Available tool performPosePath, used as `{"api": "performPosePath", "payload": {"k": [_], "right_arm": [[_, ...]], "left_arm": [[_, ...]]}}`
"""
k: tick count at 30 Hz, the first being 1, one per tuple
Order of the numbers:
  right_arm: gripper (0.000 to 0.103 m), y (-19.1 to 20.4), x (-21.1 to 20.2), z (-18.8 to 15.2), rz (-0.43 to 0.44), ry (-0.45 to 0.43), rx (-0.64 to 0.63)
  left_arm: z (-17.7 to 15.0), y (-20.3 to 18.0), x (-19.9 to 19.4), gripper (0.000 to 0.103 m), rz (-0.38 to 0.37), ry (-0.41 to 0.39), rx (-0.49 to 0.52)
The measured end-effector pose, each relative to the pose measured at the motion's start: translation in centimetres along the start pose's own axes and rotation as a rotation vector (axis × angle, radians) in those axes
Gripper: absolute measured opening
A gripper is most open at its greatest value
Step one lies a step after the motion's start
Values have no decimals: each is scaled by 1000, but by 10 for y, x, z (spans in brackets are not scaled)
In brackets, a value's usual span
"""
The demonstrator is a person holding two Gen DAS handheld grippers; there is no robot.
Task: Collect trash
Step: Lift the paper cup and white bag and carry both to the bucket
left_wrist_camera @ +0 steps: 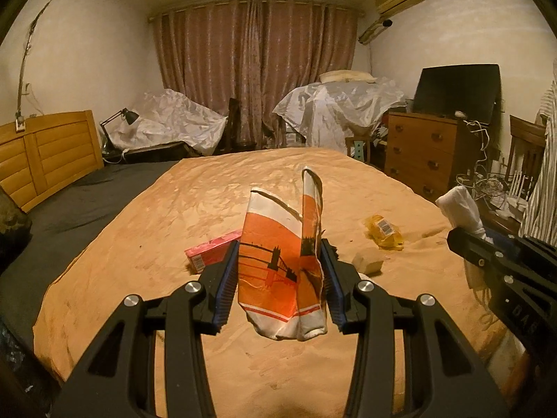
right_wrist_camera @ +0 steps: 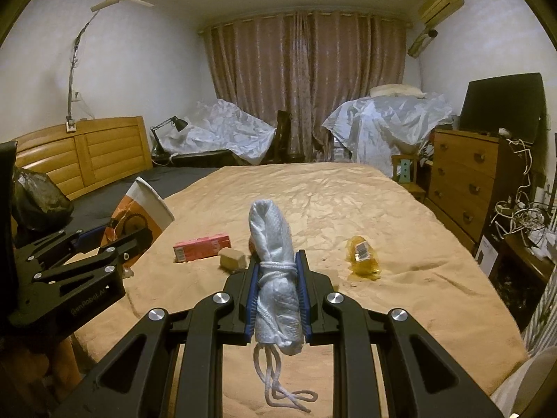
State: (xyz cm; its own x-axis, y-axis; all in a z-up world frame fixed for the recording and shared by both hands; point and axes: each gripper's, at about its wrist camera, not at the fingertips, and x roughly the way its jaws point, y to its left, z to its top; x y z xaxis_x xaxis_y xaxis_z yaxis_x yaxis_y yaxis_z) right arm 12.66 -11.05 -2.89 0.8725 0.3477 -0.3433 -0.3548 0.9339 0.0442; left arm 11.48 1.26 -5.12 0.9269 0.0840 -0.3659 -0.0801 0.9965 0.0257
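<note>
Around you is a dim bedroom: pink curtains (left_wrist_camera: 257, 69) span the far wall, a wooden headboard (left_wrist_camera: 45, 153) stands on the left, and a chest of drawers (left_wrist_camera: 421, 153) on the right carries a dark screen (left_wrist_camera: 456, 90). Two heaps under pale plastic sheeting (right_wrist_camera: 386, 122) flank the curtains. Your work surface is the bed (left_wrist_camera: 146, 216), spread with a tan blanket over a dark sheet.

Your left claw (left_wrist_camera: 278, 278) is clamped on a flattened orange-and-white paper cup (left_wrist_camera: 278, 264) printed with a bridge silhouette; the blue pads press it from both sides and it stands upright above the blanket. From the right wrist view, that same cup (right_wrist_camera: 139, 212) shows at the left edge, with a black plastic bag (right_wrist_camera: 38, 202) just behind it.

Your right claw (right_wrist_camera: 278, 296) is closed tight on a white cloth bundle (right_wrist_camera: 275, 244) bound with white cord (right_wrist_camera: 278, 268); loose loops of the cord hang below the fingers. The bundle points up and forward, clear of the bed.

Still lying on the blanket ahead of you:
- a pink carton (right_wrist_camera: 202, 245), flat, left of centre
- a small tan block (right_wrist_camera: 233, 259), just beside the carton's right end
- a crumpled yellow wrapper (right_wrist_camera: 362, 257) with a barcode label, well apart to the right
</note>
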Motion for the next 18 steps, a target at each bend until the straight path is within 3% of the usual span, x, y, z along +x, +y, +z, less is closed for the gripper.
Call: {"api": "performPosePath", "payload": {"k": [9, 18], "right_arm": [[21, -36, -45, 8, -102, -7, 32], [21, -98, -100, -2, -231, 5, 81]], "left_arm": [[10, -47, -2, 43, -105, -16, 42], [13, -112, -2, 43, -231, -17, 101]]}}
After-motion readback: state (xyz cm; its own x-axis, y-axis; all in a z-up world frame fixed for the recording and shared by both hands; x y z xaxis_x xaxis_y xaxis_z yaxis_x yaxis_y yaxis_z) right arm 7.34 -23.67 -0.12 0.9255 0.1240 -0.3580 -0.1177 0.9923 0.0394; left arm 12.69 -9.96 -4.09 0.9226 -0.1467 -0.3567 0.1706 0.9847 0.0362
